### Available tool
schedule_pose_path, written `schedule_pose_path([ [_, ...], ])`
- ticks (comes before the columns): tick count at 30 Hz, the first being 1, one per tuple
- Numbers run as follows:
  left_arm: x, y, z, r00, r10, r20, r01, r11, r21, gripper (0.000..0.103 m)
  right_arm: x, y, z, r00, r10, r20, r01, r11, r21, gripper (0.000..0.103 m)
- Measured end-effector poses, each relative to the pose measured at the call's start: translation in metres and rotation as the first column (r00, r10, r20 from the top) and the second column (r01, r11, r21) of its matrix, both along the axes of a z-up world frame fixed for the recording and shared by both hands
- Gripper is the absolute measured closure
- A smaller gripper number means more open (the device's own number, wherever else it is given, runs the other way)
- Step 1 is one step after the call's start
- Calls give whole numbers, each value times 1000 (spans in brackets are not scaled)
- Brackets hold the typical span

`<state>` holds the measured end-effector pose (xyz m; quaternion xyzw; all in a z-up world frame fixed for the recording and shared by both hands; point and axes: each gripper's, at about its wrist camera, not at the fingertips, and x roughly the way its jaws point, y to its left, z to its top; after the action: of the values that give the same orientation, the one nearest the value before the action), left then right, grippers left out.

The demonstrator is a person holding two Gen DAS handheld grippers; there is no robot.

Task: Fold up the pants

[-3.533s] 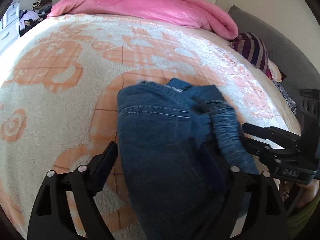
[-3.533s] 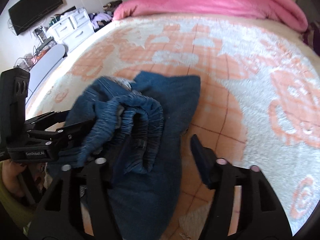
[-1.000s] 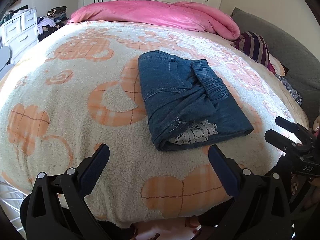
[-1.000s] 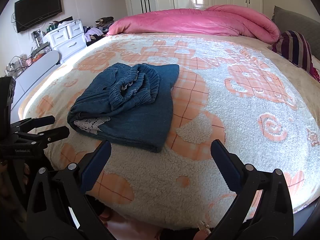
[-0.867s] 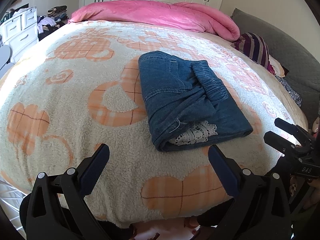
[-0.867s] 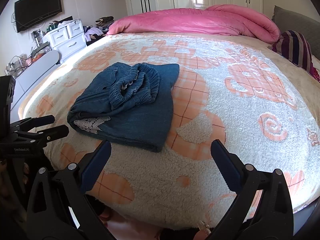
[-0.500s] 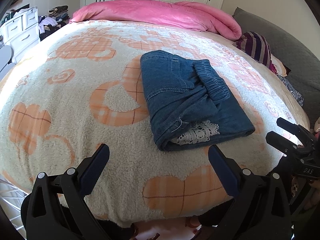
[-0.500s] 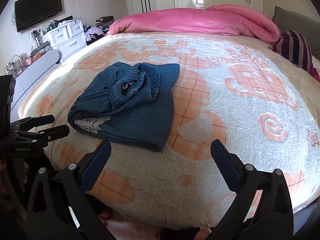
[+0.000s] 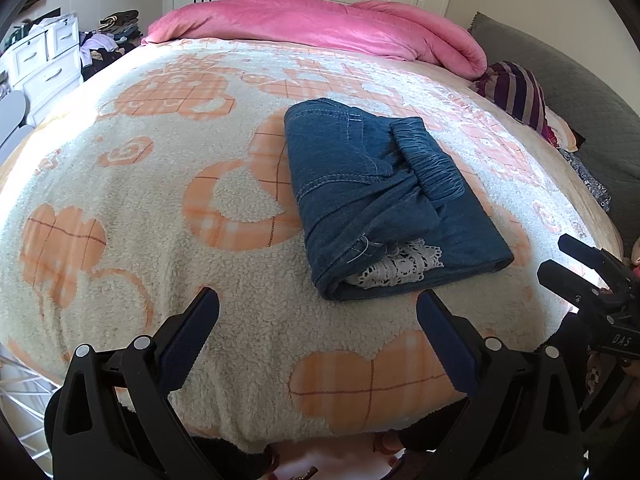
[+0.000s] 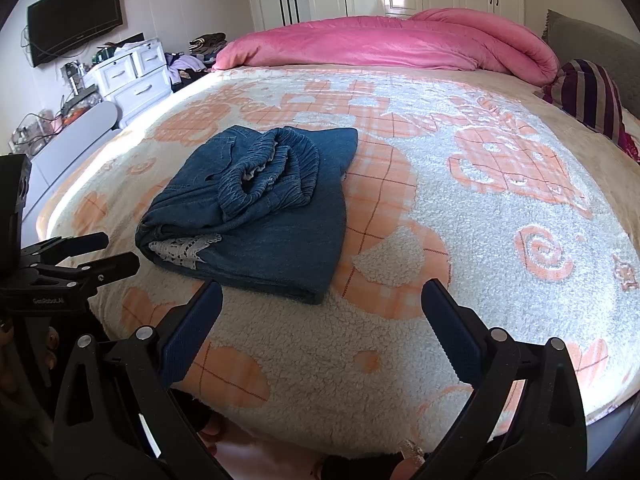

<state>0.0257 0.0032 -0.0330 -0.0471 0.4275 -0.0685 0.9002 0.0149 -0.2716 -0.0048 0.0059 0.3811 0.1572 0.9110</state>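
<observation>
Left wrist view has the pants (image 9: 384,200) lying as a thick blue bundle on the blanket (image 9: 120,208), just right of the middle of the bed and near its front edge. The left gripper (image 9: 318,320) hangs short of them with its jaws spread wide and nothing between them. From the right wrist view the right gripper (image 10: 322,306) is likewise released and empty, its fingers apart, held off the near edge of the bed, with the bundle slightly left of it.

To my eye the folding is finished or nearly so: the denim sits in a compact rectangle, neither tool touching it. If anything remains, it would be a tidy-up of the top, where the gathered elastic waistband (image 9: 428,160) bunches in a ridged roll rather than lying flat; that would call for a light pinch at the band and a pull toward the far side.

The denim looks heavy and soft, with pale stitching along the seams. A scrap of white lace (image 9: 400,266) peeks from the near open end. The blanket is fluffy fleece, cream with orange checked shapes; a pink quilt (image 9: 320,28) lies rolled along the far edge.
</observation>
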Motion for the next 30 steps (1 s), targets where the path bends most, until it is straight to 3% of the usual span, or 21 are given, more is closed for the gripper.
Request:
schedule_pose_path([
  [30, 0, 3, 0, 1000, 17, -12, -17, 999, 28, 4, 0, -2, 3, 1000, -21, -1, 21, 1000, -21, 9],
])
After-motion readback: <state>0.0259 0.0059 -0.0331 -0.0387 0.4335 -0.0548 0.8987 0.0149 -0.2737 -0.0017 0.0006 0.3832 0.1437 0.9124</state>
